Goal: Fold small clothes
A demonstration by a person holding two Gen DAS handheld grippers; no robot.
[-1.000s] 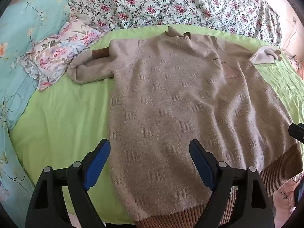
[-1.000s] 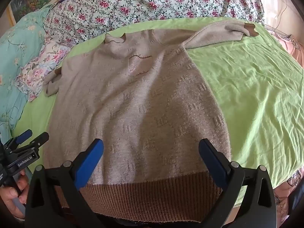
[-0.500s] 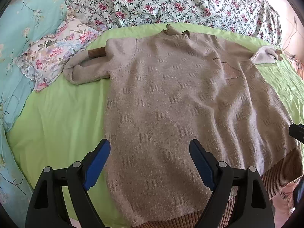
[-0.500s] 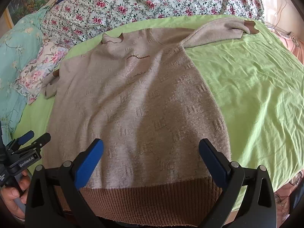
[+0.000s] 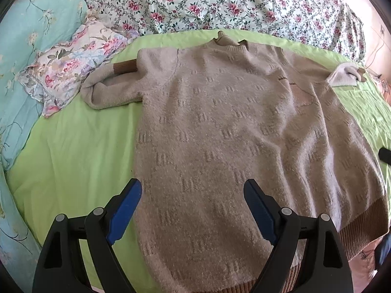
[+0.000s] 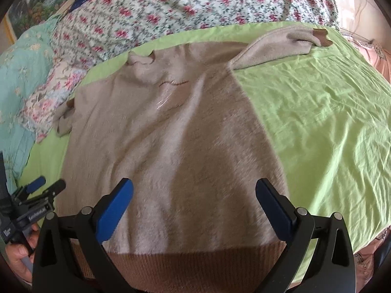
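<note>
sweater (image 5: 232, 131) flat on sheet (image 5: 73, 151) | L+R jaws wide, above hem, no grip

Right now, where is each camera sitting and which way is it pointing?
Left wrist: on the left gripper, over the sweater's left side, facing the collar and floral quilt; its own open blue fingers show.
Right wrist: on the right gripper, above the brown hem, facing the same way; its open fingers show, plus the left gripper and a hand at lower left.
Shared: sweater, green sheet, quilt.
</note>
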